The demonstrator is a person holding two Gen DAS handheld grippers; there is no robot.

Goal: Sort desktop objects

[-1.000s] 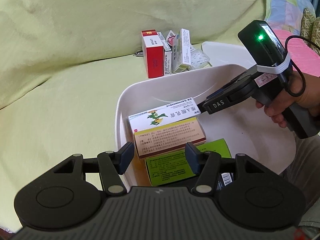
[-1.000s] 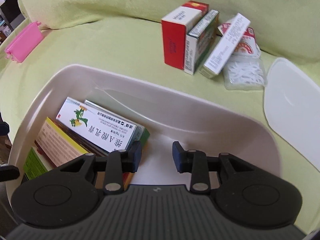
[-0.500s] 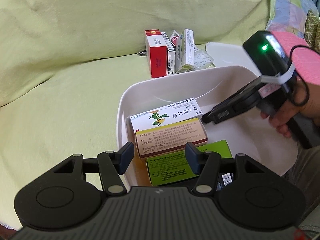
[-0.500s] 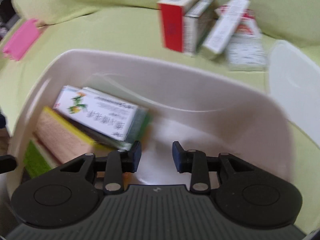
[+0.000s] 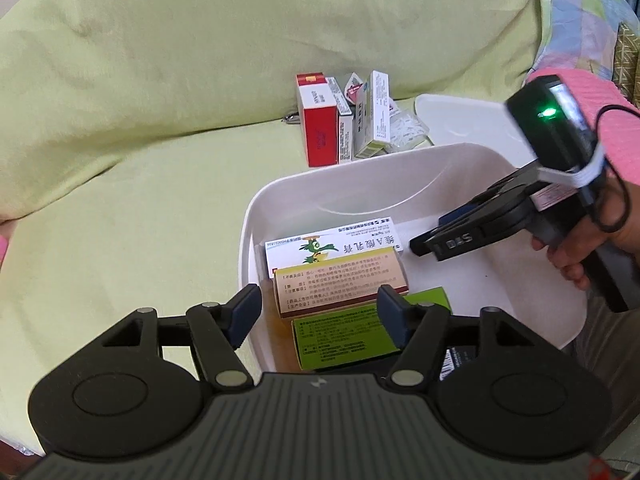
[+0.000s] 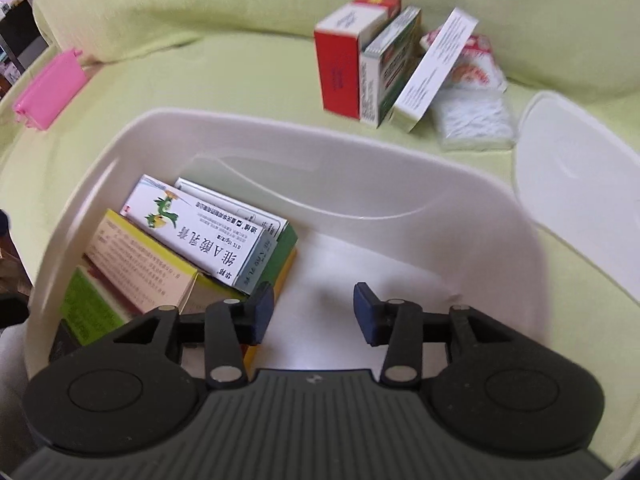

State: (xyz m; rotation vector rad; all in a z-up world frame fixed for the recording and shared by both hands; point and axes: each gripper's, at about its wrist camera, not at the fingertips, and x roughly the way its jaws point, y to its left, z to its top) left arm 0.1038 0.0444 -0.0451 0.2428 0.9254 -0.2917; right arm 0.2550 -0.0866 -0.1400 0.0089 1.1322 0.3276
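Right now both my pairs of jaws stand spread with nothing between them. My right gripper (image 6: 314,312) hangs over the bare right half of the white bin (image 6: 400,160), and my left gripper (image 5: 318,314) hovers at the bin's left rim, above the boxes already packed there: the white box with the green bird (image 6: 192,232) leaning on the yellow-edged box (image 6: 140,260), a green box (image 5: 344,336) beneath. I judge one drop finished and the next fetch due. Outward, beyond the bin's far rim on the green couch (image 6: 200,80), wait the red box (image 6: 340,68), a green-and-white box (image 6: 384,68), a tilted white box (image 6: 436,68) and a clear packet (image 6: 472,116) (the bin's lid (image 6: 580,168) lies to their right). Next I must lift clear of the rim, reach across, and close on the red box's narrow sides.
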